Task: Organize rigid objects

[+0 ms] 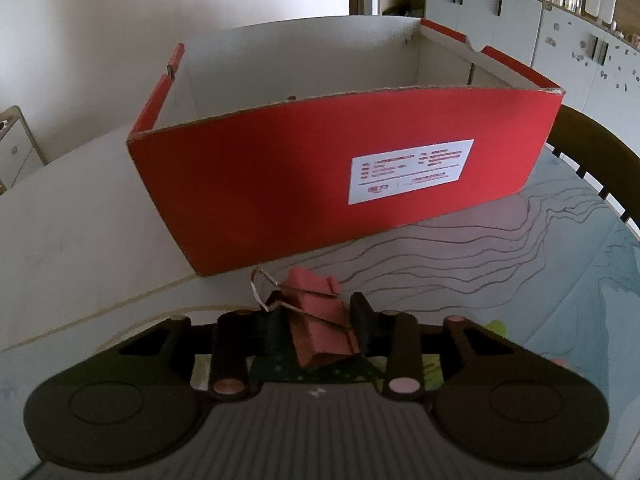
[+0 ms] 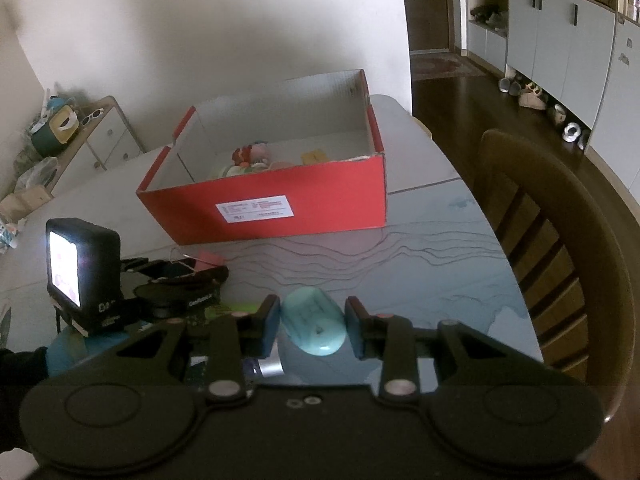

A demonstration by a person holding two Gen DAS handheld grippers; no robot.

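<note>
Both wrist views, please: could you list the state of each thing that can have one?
Red box: lid off, upright, already holding several small items.
Pink binder clip: between the left gripper's pads, wire handles folded out.
Left gripper: shut on the clip.
Turquoise oval object: held between the right gripper's pads.
Right gripper: shut on it.

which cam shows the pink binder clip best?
Left wrist. The binder clip sits close up between the left gripper fingers, body and wire handles clear, just in front of the red box. Right wrist shows only a small pink corner behind the left gripper's body, mostly hidden.
</note>
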